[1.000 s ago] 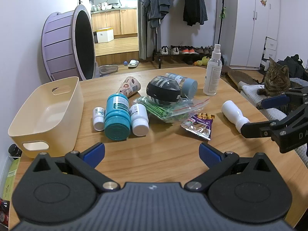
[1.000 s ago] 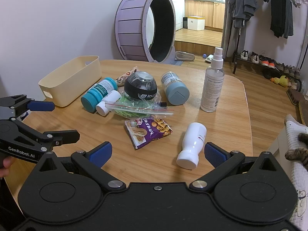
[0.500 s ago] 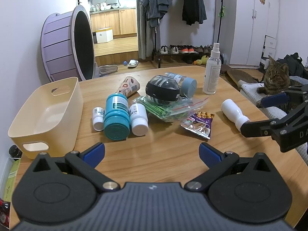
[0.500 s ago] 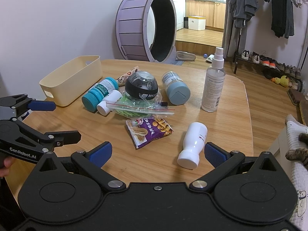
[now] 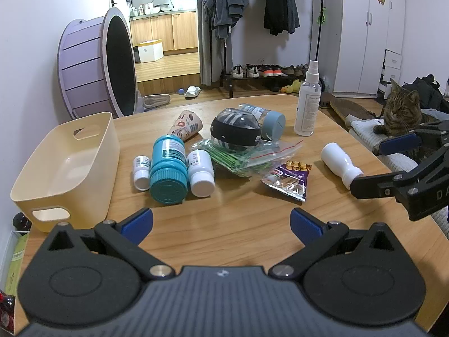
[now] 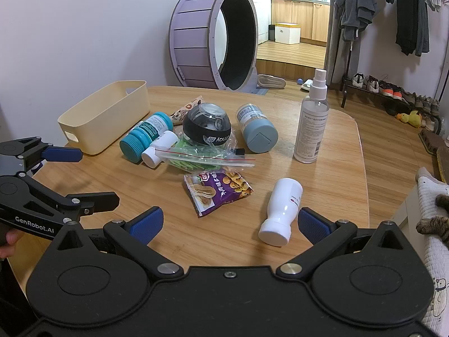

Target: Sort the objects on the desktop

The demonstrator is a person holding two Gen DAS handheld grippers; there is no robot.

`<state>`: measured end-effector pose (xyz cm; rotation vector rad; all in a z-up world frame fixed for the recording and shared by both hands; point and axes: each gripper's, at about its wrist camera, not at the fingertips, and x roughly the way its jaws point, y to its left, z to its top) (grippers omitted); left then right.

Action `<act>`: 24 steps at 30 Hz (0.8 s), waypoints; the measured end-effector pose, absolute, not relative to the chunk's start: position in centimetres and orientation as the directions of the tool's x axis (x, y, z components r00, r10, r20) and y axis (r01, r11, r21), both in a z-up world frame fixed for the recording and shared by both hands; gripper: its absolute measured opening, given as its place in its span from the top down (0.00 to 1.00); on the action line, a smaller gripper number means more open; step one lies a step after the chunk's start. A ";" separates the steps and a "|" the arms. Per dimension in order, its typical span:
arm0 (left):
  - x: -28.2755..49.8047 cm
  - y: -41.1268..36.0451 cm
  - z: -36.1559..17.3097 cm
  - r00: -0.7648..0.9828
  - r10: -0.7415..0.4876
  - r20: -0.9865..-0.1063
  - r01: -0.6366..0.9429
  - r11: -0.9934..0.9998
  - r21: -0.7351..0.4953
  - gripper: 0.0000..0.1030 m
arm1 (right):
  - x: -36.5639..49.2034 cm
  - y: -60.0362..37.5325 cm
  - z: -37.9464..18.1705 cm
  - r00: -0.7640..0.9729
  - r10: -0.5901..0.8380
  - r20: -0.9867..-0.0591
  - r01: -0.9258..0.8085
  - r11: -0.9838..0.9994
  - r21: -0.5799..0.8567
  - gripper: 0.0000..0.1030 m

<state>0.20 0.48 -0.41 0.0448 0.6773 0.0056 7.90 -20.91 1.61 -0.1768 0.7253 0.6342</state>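
A cream bin (image 5: pixel 67 165) stands empty at the table's left. Beside it lie a teal bottle (image 5: pixel 167 172), two small white bottles (image 5: pixel 200 172), a paper cup (image 5: pixel 185 125), a black ball-shaped gadget (image 5: pixel 235 130), a grey-capped jar (image 5: pixel 266 122), a zip bag of green sticks (image 5: pixel 247 154) and a purple snack packet (image 5: pixel 289 179). A spray bottle (image 5: pixel 308 104) stands upright. A white bottle (image 6: pixel 280 213) lies nearest my right gripper (image 6: pixel 228 221), which is open and empty. My left gripper (image 5: pixel 221 223) is open and empty, short of the teal bottle.
A wooden table (image 5: pixel 238 233) carries everything. A cat (image 5: pixel 401 112) sits on bedding beyond the right edge. A purple wheel (image 5: pixel 95 67) stands on the floor behind the table. A shoe rack and hanging clothes are farther back.
Both grippers have drifted very slightly; the objects on the table have not moved.
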 end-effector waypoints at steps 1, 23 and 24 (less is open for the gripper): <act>0.2 0.5 -0.4 0.779 0.019 -0.627 0.010 0.999 0.043 0.00 | 7.9 -20.9 1.6 0.572 0.478 -0.666 -0.597 0.800 0.062 0.00; -0.2 0.6 -0.5 0.811 0.004 -0.585 0.021 0.999 0.036 0.00 | 7.9 -22.4 0.9 0.603 0.479 -0.638 -0.561 0.823 0.087 0.00; -0.3 0.6 -0.5 0.818 0.003 -0.575 0.022 0.999 0.036 0.00 | 7.9 -22.8 0.7 0.610 0.478 -0.632 -0.553 0.828 0.093 0.00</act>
